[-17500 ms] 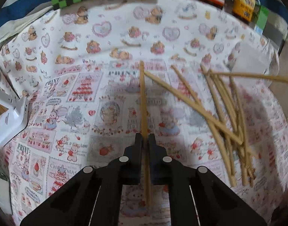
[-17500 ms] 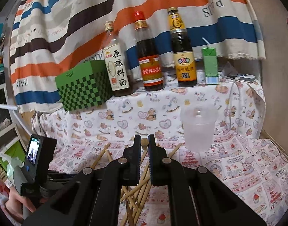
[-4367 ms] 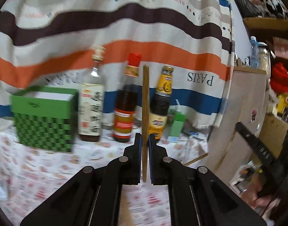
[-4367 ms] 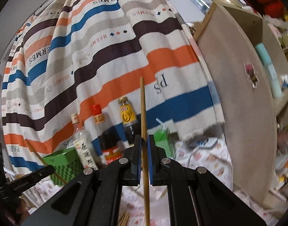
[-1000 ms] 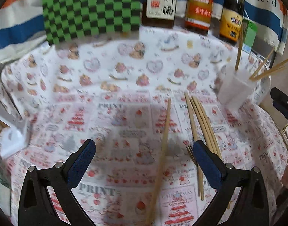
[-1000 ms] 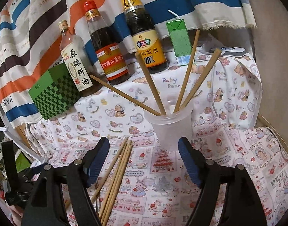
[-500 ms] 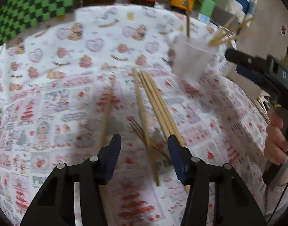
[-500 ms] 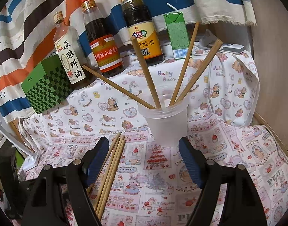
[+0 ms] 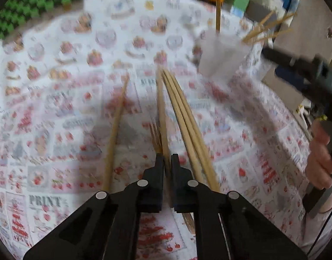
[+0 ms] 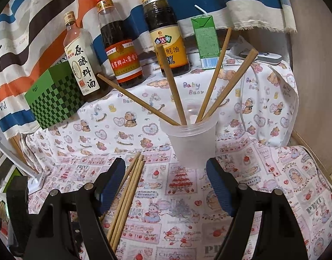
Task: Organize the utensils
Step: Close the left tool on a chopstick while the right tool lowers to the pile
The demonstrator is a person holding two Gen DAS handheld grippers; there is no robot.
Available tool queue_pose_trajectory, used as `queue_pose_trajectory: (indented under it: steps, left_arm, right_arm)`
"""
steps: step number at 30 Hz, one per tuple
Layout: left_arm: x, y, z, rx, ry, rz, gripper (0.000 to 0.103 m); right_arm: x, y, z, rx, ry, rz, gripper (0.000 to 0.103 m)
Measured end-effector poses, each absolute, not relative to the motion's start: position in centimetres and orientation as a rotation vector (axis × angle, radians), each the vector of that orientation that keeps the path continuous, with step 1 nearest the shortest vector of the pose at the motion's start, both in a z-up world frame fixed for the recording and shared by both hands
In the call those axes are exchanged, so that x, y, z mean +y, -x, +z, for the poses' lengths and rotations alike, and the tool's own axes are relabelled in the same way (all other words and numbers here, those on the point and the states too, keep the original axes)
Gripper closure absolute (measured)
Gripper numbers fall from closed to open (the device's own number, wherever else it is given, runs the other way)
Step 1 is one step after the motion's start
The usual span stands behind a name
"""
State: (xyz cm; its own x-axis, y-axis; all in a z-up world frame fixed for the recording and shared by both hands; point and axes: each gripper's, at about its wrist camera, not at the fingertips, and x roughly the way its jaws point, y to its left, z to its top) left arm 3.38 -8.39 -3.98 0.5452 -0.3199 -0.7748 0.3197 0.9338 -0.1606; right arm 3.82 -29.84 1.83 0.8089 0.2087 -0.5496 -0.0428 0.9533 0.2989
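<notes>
Wooden chopsticks lie on the patterned cloth [image 9: 57, 112]. My left gripper [image 9: 167, 159] points down at them, its jaws closing tight, with one chopstick [image 9: 161, 112] pinched between the pads. Beside it lie a lone chopstick [image 9: 116, 125] on the left and a close bundle [image 9: 185, 121] on the right. A translucent plastic cup [image 10: 192, 147] holds several chopsticks [image 10: 172, 86] fanned out. In the left wrist view the cup [image 9: 220, 54] stands at the upper right. My right gripper [image 10: 166, 184] is open, just in front of the cup, nothing between its fingers. The loose chopsticks [image 10: 129, 190] lie to its left.
Three sauce bottles [image 10: 120, 43], a green chequered box [image 10: 55, 95] and a green drink carton [image 10: 206, 41] stand along the back before a striped curtain. A hand [image 9: 320, 158] holding the right gripper shows at the right. A white device [image 10: 35, 181] sits at the left edge.
My left gripper swung over the loose chopsticks, dipped, and its jaws went from wide open to shut on one. The right gripper has stayed open before the cup.
</notes>
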Motion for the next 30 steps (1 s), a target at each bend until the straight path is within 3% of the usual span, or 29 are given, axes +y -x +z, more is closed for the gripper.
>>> queue_pose_trajectory:
  steps: [11, 17, 30]
  left_arm:
    - [-5.5, 0.1, 2.1, 0.532, 0.037, -0.287, 0.099]
    - [-4.5, 0.6, 3.2, 0.437, 0.035, -0.209, 0.099]
    - [-3.6, 1.4, 3.9, 0.354, -0.011, -0.072, 0.099]
  right_arm:
    - [-25.8, -4.7, -0.4, 0.747, -0.185, 0.246, 0.024]
    - [-22.0, -5.0, -2.9, 0.918, -0.063, 0.362, 0.024]
    - [-21.0, -4.9, -5.0, 0.97, 0.057, 0.269, 0.024]
